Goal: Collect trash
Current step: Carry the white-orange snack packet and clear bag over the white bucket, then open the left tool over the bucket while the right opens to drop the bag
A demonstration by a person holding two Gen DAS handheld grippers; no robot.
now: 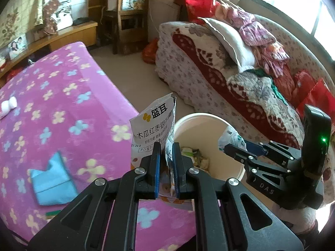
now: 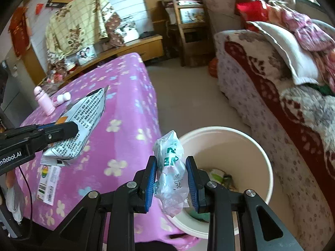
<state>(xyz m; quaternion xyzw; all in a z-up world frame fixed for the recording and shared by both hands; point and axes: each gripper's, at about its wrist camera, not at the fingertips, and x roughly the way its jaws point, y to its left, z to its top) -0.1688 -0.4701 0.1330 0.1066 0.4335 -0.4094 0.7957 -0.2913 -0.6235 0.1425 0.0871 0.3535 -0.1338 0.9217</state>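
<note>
My left gripper point(image 1: 166, 150) is shut on a white snack packet point(image 1: 151, 127) printed with Chinese text, held upright at the edge of the pink-covered table, beside the bin's rim. The same white snack packet point(image 2: 83, 123) shows from its back in the right wrist view, clamped in the left gripper point(image 2: 69, 130). My right gripper point(image 2: 171, 167) is shut on a crumpled clear plastic bag point(image 2: 170, 169) with green print, held at the near rim of the cream waste bin point(image 2: 251, 144). The cream waste bin point(image 1: 211, 123) holds some wrappers at its bottom. The right gripper point(image 1: 230, 148) with the plastic bag point(image 1: 230, 139) hangs over the bin.
On the pink flowered table cover point(image 1: 62, 104) lie a blue cloth piece point(image 1: 52, 184), a small white bottle point(image 1: 8, 105) and a barcode label point(image 2: 47, 186). A pink bottle point(image 2: 44, 100) stands at the far corner. A sofa point(image 1: 230, 83) piled with bedding runs along the right.
</note>
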